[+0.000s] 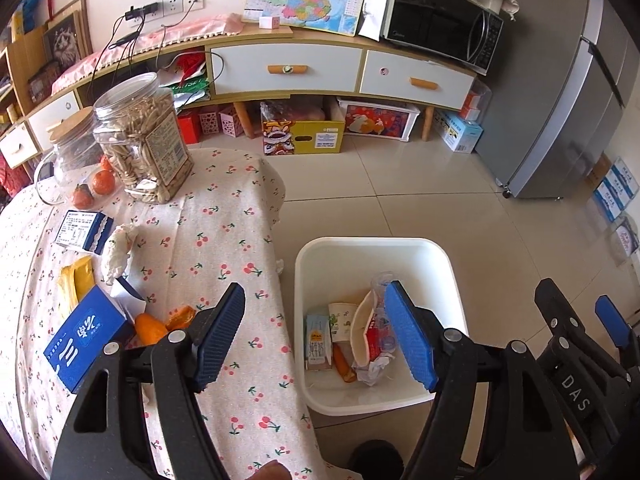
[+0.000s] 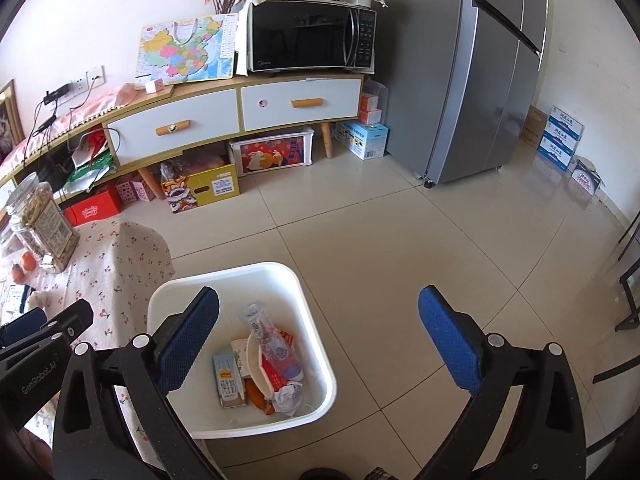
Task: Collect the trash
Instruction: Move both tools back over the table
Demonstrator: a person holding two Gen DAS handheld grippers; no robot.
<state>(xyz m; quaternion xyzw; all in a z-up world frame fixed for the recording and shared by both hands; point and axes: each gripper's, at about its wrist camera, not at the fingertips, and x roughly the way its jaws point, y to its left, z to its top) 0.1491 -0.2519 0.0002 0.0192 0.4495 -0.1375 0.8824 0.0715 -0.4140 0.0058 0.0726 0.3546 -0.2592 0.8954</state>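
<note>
A white bin [image 1: 376,242] [image 2: 224,274] stands on the tiled floor beside the table. It holds a milk carton [image 1: 319,346], a paper cup, a clear plastic bottle [image 2: 266,332], orange peel and crumpled paper. My left gripper [image 1: 316,292] hovers open over the table edge and the bin, with nothing between its fingers. My right gripper [image 2: 320,295] is open and empty above the bin's right side. On the cherry-print tablecloth [image 1: 224,216] lie a blue box [image 1: 86,336], orange peel [image 1: 150,328], a crumpled tissue [image 1: 118,248], a yellow wrapper [image 1: 74,280] and a small blue-and-white carton [image 1: 84,232].
A tall plastic jar of seeds [image 1: 148,140], a glass pot and tangerines [image 1: 102,182] stand at the table's far end. Behind are a low cabinet [image 1: 288,68] with a microwave, boxes beneath it, and a grey fridge [image 2: 480,68]. Open tiled floor lies right of the bin.
</note>
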